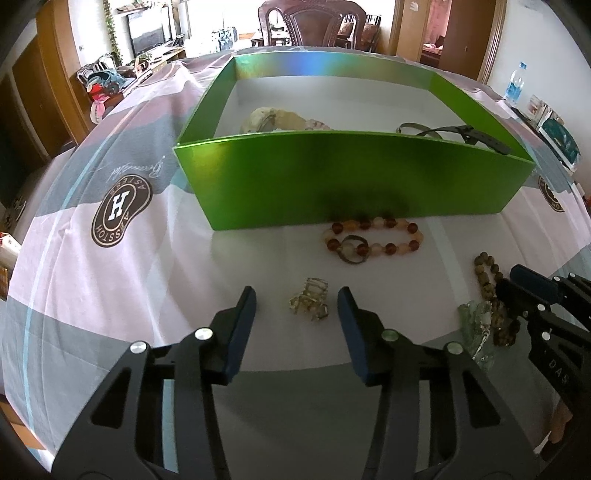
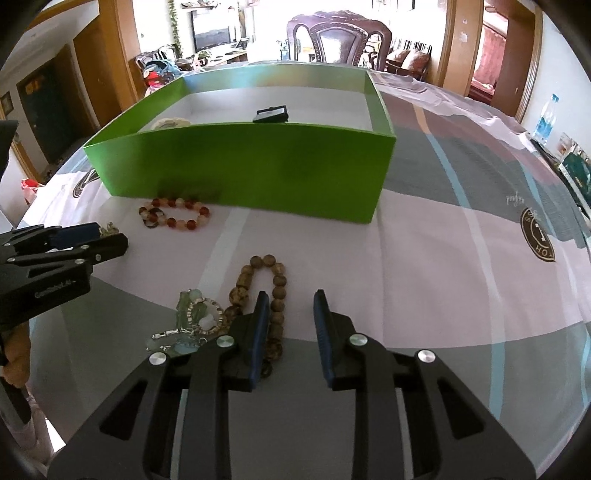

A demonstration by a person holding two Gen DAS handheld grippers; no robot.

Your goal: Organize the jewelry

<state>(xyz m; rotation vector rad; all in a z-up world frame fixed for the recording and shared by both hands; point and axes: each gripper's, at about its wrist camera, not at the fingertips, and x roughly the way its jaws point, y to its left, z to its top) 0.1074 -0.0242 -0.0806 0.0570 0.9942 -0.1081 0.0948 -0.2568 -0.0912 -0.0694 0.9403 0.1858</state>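
Item: clear hair claw (image 1: 309, 300) on the worktop (image 1: 258, 266), lying crosswise just beyond my left gripper (image 1: 296, 300), fingers parted around it, untouched; right gripper (image 2: 290, 318) part-open, empty, beside the brown bead bracelet (image 2: 275, 291); green box (image 1: 332, 192) far.

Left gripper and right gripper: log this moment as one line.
left gripper: open around clear hair claw | right gripper: open beside brown bead bracelet | green box: partly filled

You're working in a home, probably its living-dining area: ahead of your jaws a carved wooden chair (image 2: 339, 38), left of it a television (image 2: 213, 30), and wooden doorways (image 2: 465, 48).
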